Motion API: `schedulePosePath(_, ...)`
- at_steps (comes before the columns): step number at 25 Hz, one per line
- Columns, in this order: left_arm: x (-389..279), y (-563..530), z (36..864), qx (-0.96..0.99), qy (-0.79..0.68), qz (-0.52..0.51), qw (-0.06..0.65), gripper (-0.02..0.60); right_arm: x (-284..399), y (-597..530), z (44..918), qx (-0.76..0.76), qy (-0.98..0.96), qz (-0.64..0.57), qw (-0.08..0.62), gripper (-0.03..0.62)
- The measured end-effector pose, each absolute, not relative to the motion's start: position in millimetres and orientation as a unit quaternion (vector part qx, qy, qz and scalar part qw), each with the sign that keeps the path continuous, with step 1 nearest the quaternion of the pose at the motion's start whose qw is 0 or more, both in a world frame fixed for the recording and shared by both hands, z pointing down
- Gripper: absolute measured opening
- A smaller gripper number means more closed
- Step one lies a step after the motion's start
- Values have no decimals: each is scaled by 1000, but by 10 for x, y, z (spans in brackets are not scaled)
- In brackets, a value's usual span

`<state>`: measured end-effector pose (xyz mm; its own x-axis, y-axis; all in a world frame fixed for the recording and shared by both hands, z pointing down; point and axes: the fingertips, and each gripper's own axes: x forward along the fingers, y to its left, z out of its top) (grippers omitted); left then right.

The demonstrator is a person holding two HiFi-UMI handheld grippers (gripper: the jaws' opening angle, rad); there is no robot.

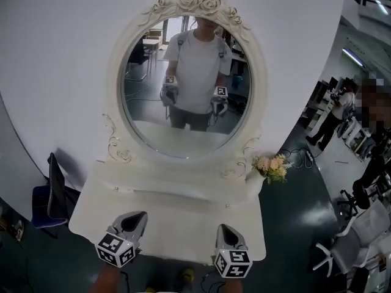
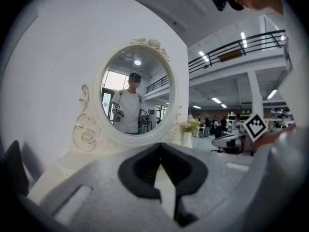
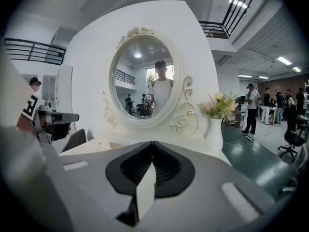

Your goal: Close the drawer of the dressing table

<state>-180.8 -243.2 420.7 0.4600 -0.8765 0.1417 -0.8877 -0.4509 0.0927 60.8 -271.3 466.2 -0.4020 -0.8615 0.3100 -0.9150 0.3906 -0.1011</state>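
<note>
The white dressing table (image 1: 177, 227) stands against a white wall, with an oval mirror (image 1: 183, 90) in a carved frame. A low tier under the mirror carries two small knobs (image 1: 116, 189). No open drawer shows in any view; the front of the table is hidden below its top. My left gripper (image 1: 137, 217) and right gripper (image 1: 225, 229) hover side by side over the front of the tabletop and point at the mirror. Each is shut with nothing between its jaws, as the left gripper (image 2: 160, 149) and right gripper (image 3: 152, 146) views show. The mirror reflects the person and both grippers.
A white vase of flowers (image 1: 272, 166) stands on the table's right end. A dark chair (image 1: 55, 194) sits at the left of the table. Office chairs (image 1: 357, 237) and people (image 1: 339, 112) are off to the right on the green floor.
</note>
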Motion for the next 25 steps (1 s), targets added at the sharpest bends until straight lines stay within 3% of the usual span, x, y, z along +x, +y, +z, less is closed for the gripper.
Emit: schedulePosePath(25, -2175, -1967, 4022, 842, -536, 18, 64, -2, 324, -2434, 4355, 521, -844, 94, 84, 3)
